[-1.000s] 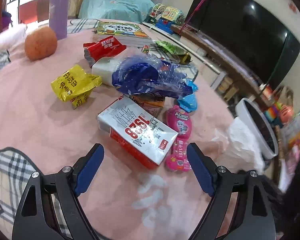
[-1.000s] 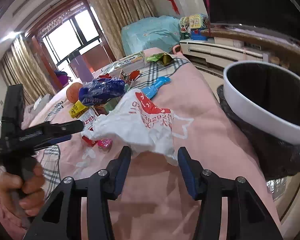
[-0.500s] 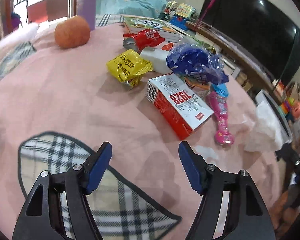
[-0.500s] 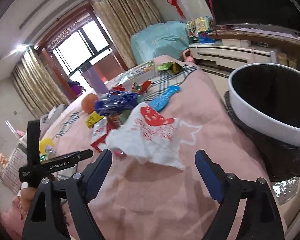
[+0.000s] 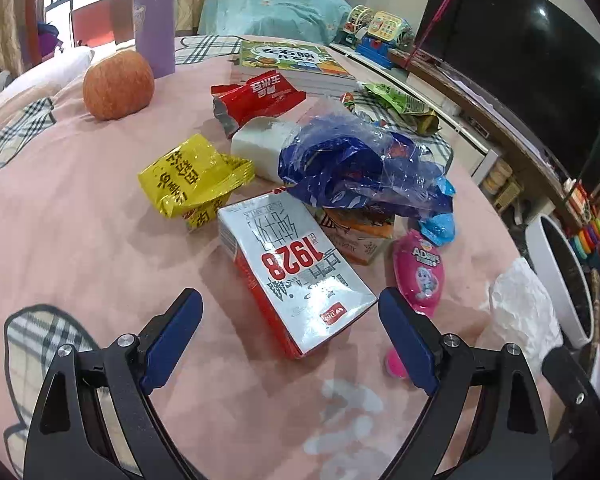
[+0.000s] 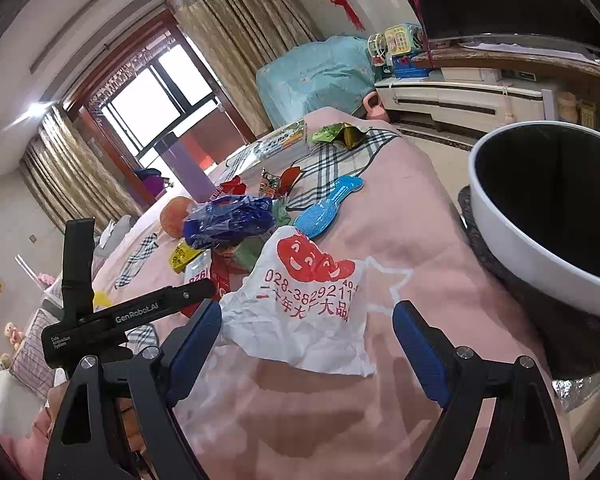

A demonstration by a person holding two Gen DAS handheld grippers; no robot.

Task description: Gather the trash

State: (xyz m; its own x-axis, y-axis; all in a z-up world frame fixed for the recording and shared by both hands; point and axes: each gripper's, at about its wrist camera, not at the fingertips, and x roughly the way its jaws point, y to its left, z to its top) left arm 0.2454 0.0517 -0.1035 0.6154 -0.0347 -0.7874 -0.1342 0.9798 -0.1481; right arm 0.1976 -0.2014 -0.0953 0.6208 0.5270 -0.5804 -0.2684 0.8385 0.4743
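On the pink cloth [image 5: 80, 220] lies a heap of trash. A white and red milk carton [image 5: 292, 256] marked 1928 lies nearest, its near end between the tips of my left gripper [image 5: 286, 300], whose jaws are opening and clear of it. Behind it are a yellow wrapper [image 5: 192, 176], a crumpled blue plastic bag [image 5: 352, 164], a red wrapper [image 5: 260, 94] and a pink pouch [image 5: 420, 268]. My right gripper [image 6: 307, 312] has its jaws opening wide on either side of a white plastic bag [image 6: 300, 332] with red print, without touching it. A white-rimmed bin [image 6: 500, 216] stands at the right.
An orange fruit [image 5: 118, 84], a purple tumbler [image 5: 154, 20] and a book [image 5: 288, 58] stand at the back of the cloth. A green packet [image 5: 400, 102] and a blue pouch [image 6: 328, 204] lie near the far edge. The bin [image 5: 540, 248] sits beyond the cloth's right edge.
The left view pulled back from the heap, then closed in again on the carton. The right gripper's jaws spread wide around the white bag, which stayed in place.
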